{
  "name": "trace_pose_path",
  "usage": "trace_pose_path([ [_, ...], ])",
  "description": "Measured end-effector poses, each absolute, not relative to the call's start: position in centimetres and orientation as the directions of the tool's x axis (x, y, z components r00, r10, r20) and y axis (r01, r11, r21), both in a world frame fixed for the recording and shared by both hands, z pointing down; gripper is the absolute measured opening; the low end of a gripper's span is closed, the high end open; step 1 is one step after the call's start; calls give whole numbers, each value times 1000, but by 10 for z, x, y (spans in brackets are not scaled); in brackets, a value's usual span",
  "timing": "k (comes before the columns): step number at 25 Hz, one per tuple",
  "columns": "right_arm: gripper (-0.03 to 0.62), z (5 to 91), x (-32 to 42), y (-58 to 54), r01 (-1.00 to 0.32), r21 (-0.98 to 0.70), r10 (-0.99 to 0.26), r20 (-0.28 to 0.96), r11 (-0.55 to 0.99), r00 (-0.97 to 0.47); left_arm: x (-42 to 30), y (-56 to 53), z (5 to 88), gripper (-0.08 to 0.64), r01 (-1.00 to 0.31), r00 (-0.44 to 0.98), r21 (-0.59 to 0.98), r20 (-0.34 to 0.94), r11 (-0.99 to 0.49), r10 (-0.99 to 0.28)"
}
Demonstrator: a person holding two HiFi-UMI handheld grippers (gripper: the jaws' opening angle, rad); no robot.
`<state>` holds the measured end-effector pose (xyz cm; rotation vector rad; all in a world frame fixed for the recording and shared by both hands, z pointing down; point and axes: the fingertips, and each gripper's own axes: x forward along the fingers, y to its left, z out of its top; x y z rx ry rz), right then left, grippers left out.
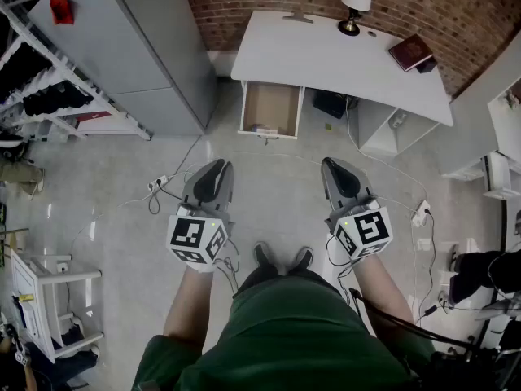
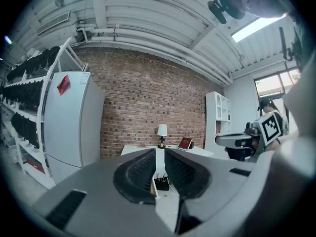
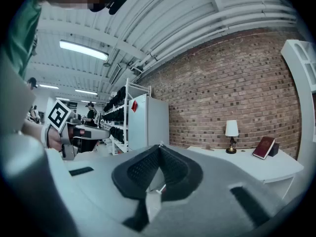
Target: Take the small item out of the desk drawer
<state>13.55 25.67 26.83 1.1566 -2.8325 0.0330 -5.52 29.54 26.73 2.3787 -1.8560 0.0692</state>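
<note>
The white desk (image 1: pixel 326 55) stands against the brick wall, its wooden drawer (image 1: pixel 270 108) pulled open. A small pale item (image 1: pixel 264 129) lies at the drawer's front end. Both grippers hover over the floor, well short of the desk, pointing toward it. My left gripper (image 1: pixel 218 163) (image 2: pixel 159 152) is open by a narrow gap with nothing between its pads; the desk shows through the gap. To its right, my right gripper (image 1: pixel 334 163) (image 3: pixel 159 147) is shut and empty.
A table lamp (image 1: pixel 356 2) and a red book (image 1: pixel 411 51) sit on the desk. A dark box (image 1: pixel 330 103) lies under it. A grey cabinet (image 1: pixel 138 47) and racks stand at the left, white shelves (image 1: pixel 505 129) at the right. Cables (image 1: pixel 163 187) trail over the floor.
</note>
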Motion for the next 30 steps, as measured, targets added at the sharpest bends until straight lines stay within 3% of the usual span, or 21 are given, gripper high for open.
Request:
trace_pose_path([
  [15, 3, 263, 58, 254, -730, 69, -733, 89, 680, -674, -140, 292, 284, 51, -960, 278, 48, 120, -274, -953],
  [30, 3, 273, 30, 212, -721, 33, -720, 95, 692, -687, -162, 261, 295, 51, -963, 269, 36, 145, -267, -952],
])
